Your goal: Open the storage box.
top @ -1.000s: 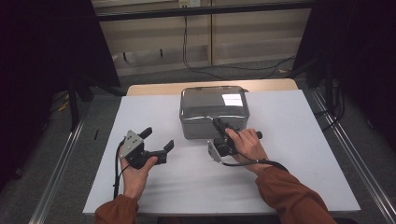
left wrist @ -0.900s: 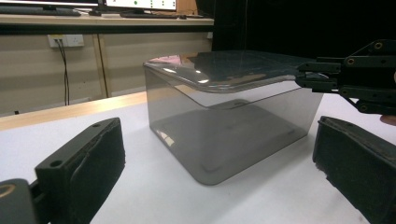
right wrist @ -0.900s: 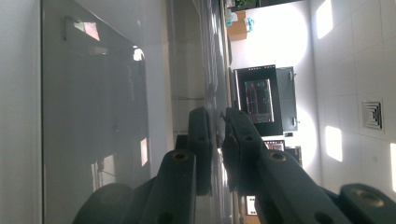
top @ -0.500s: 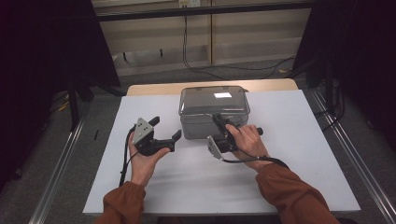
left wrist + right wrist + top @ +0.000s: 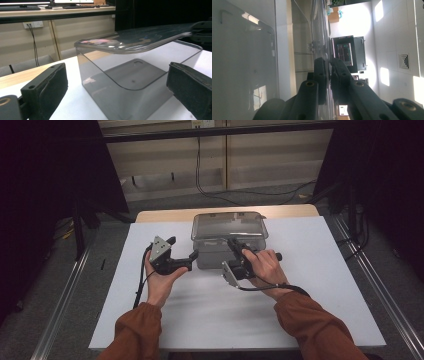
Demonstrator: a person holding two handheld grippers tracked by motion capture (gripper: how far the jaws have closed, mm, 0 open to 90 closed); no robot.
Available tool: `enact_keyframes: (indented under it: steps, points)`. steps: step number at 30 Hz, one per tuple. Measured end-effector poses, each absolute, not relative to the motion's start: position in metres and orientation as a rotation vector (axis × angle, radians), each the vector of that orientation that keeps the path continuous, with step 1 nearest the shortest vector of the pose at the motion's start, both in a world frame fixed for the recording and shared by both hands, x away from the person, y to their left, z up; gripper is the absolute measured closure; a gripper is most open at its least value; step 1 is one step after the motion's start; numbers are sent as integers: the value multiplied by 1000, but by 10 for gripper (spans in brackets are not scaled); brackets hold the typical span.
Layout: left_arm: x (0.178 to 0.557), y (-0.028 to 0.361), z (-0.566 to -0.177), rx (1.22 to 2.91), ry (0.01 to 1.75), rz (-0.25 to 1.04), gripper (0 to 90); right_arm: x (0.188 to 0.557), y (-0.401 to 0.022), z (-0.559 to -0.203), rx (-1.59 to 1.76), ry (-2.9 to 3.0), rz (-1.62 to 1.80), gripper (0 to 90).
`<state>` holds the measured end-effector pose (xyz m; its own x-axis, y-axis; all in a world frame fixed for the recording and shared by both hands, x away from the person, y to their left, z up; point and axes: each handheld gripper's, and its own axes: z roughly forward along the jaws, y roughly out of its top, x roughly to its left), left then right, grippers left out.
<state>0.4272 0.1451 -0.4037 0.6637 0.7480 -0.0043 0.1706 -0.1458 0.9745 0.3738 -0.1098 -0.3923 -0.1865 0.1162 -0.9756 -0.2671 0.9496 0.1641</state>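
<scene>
On my tabletop (image 5: 320, 285) the clear plastic container (image 5: 220, 251) sits toward the far edge, near the middle. Its lid (image 5: 229, 224) lies on top, raised along the near edge. My left tongs (image 5: 186, 260) are just left of the container's near left corner, the two pads either side of that corner in the left gripper view. My right tongs (image 5: 233, 243) are at the container's near side, closed on the lid's edge. Behind the tabletop, cables (image 5: 210, 190) trail across the floor.

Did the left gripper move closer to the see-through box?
Yes. The left gripper has moved up and rightward across the white table, toward the clear plastic box, now almost reaching its left side.
</scene>
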Motion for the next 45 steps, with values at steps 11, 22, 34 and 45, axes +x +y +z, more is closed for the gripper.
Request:
enact_keyframes:
  steps: [11, 22, 34, 45]
  points:
    - [452, 134, -406, 1682, 765, 611, 49, 379, -110, -383, -107, 1712, 347, 830]
    - [464, 121, -409, 1689, 713, 650, 131, 380, -109, -385, -114, 1708, 348, 823]
    - [465, 117, -413, 1675, 698, 662, 168, 377, -110, -396, -117, 1727, 349, 813]
    - [465, 114, -414, 1680, 681, 690, 219, 378, -114, -400, -78, 1745, 383, 768]
